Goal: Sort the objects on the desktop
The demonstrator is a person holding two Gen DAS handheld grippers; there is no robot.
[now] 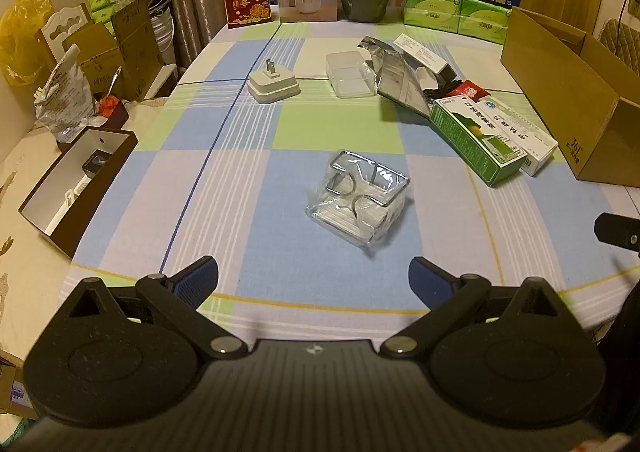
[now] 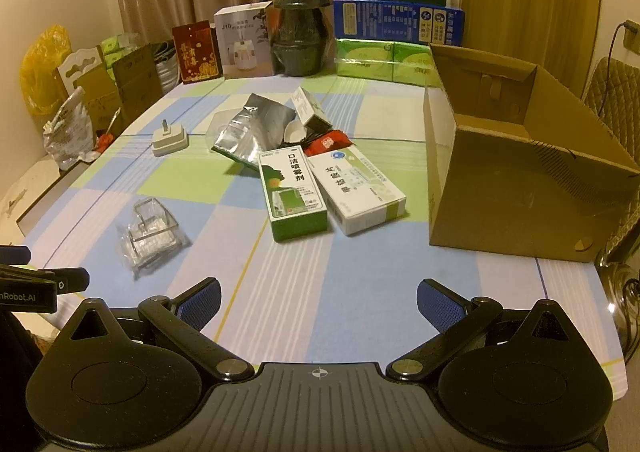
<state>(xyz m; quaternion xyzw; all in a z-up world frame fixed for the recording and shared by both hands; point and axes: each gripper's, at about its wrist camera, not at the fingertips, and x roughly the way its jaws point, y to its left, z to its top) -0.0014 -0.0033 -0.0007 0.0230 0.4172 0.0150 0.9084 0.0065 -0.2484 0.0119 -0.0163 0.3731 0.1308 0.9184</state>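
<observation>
Evidently sorting is unstarted: cardboard box (image 2: 520,188) empty, green carton (image 2: 292,192) and wrapped wire rack (image 1: 358,198) untouched, left gripper (image 1: 314,280) and right gripper (image 2: 319,302) both spread wide, empty.

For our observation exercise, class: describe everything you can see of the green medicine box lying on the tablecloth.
The green medicine box is a closed, oblong carton, seemingly cardboard, with a white front panel bearing printed characters and a dark green head silhouette. It lies flat on the checked tablecloth, long side against a white box. Its far end reaches a silver foil pouch, though contact is unclear. No gripper touches it.
</observation>
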